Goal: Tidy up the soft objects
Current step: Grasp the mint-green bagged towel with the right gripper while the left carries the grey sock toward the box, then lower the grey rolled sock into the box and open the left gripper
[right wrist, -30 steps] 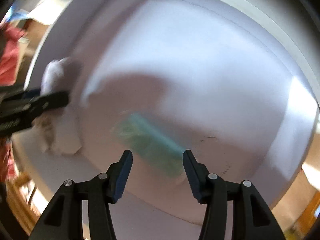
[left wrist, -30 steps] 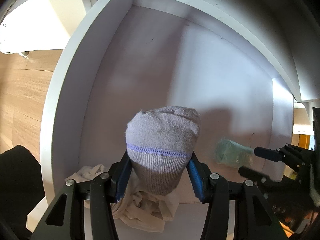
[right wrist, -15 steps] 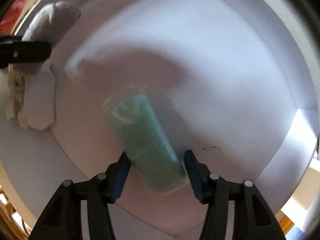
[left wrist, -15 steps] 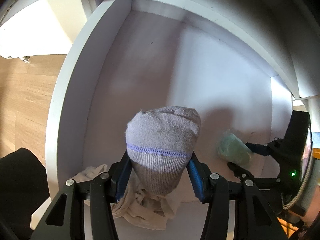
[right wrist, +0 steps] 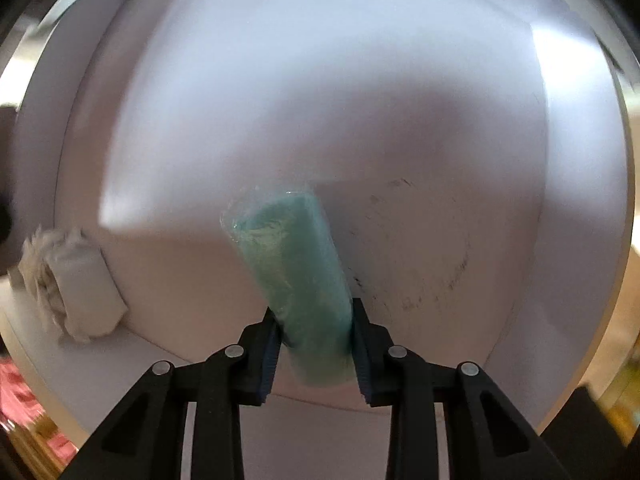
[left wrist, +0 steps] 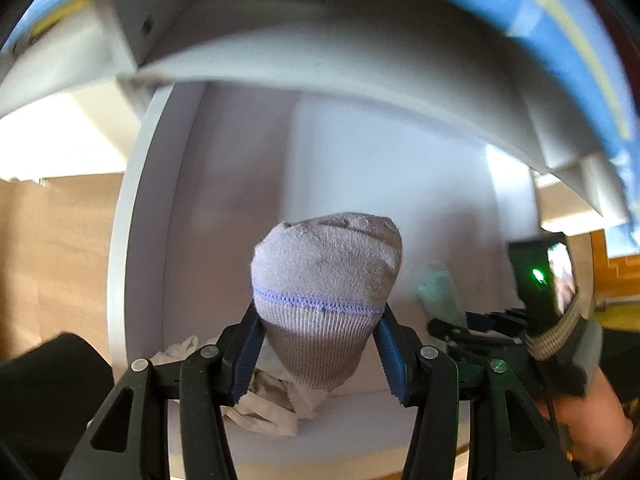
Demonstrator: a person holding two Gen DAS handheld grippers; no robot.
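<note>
Socks and other soft things are being sorted in a white cubby (left wrist: 224, 184), and both hand-held grippers have something clamped. The left gripper (left wrist: 320, 344) grips a rolled grey sock (left wrist: 326, 276) between its blue pads; the roll stands up out of the jaws, its rounded end pointing toward the far wall, the purple stitched band just above the grip line. Below and just to the near left of it, a crumpled cream cloth (left wrist: 264, 404) lies on the cubby floor.

The right gripper (right wrist: 314, 350) is closed on a green roll in clear wrap (right wrist: 296, 276). The roll's long axis runs straight out from the jaws toward the far wall, leaning slightly left, and the pads pinch it at its near end, so most of its length sticks out ahead. In the left wrist view the same roll shows as a pale green blur at the right of the cubby, well apart from the grey sock.

The coming move likely turns on that axis: the green roll projects far forward of its grip, so its free end would meet the back wall or floor first. A white folded cloth (right wrist: 86, 292) sits at the far left in the right wrist view.
</note>
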